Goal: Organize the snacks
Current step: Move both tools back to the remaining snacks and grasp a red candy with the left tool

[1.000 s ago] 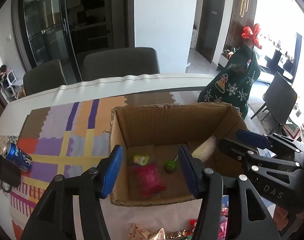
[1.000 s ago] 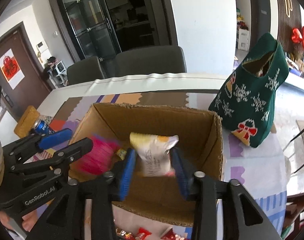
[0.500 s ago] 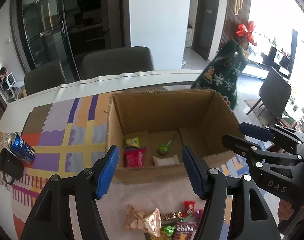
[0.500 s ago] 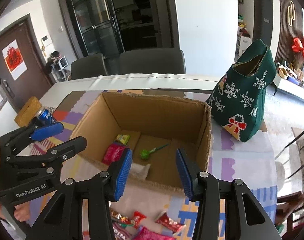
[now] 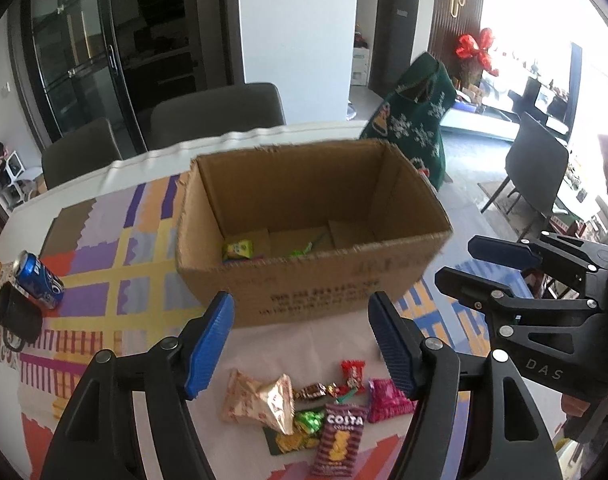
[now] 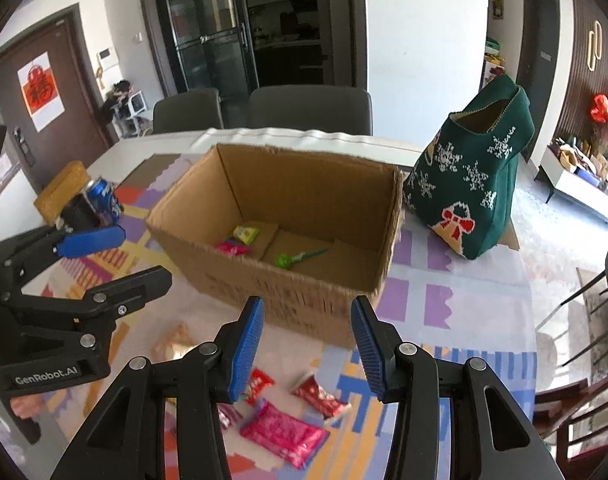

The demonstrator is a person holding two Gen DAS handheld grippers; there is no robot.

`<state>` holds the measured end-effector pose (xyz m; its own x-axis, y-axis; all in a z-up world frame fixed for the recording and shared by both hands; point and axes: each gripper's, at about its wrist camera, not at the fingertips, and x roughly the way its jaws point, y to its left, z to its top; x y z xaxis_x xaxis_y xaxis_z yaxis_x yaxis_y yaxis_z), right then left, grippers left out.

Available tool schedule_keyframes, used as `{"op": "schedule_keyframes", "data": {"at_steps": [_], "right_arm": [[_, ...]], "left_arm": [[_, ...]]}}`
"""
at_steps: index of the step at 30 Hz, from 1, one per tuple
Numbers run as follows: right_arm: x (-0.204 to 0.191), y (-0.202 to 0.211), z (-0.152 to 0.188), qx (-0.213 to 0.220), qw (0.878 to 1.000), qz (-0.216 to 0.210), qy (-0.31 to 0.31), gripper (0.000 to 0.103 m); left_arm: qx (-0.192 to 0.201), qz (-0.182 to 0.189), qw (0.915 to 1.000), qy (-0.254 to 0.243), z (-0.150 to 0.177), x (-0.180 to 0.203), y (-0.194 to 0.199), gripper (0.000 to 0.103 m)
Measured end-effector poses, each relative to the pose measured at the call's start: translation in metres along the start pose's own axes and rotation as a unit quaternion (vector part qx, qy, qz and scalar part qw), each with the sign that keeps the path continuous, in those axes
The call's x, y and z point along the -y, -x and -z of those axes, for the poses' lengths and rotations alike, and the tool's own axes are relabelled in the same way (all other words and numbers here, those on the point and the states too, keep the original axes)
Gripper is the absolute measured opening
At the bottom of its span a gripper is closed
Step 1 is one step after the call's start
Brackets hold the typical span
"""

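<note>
On the patterned tablecloth (image 5: 103, 264), cardboard box (image 5: 304, 280) sits open; green lollipop (image 6: 287, 260) and yellow packet (image 6: 245, 233) inside. Loose snacks near the box: Costa packet (image 5: 338, 438), pink packet (image 6: 283, 436). Left gripper (image 5: 299, 344) wide, empty, above snacks. Right gripper (image 6: 306, 344) wide, empty.

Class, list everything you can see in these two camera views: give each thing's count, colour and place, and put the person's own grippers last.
cardboard box: one, brown, open, mid-table.
snacks in box: yellow packet, pink packet, green lollipop, on its floor.
loose snacks: a cluster of mixed colours on the table before the box, among them a pink packet and a Costa packet.
soda can: one, blue, table's left edge.
stocking bag: one, green, right of the box.
chairs: two, grey, behind the table.
left gripper: blue fingers, open, empty.
right gripper: blue fingers, open, empty.
</note>
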<state>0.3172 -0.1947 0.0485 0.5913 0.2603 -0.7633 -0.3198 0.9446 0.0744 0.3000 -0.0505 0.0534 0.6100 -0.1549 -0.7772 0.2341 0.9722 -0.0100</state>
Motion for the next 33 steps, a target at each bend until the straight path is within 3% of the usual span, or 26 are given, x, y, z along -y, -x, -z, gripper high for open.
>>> {"op": "schedule_keyframes", "data": {"at_steps": [26, 33], "right_arm": [[0.012, -0.052, 0.076, -0.114, 0.993, -0.012, 0.040, 0.046], [0.016, -0.072, 0.087, -0.141, 0.989, -0.019, 0.048, 0.046]], "left_arm": [[-0.113, 0.032, 0.9929, -0.015, 0.066, 0.029, -0.072, 0.068], [-0.138, 0.039, 0.9895, -0.020, 0.076, 0.031, -0.091, 0.062]]}}
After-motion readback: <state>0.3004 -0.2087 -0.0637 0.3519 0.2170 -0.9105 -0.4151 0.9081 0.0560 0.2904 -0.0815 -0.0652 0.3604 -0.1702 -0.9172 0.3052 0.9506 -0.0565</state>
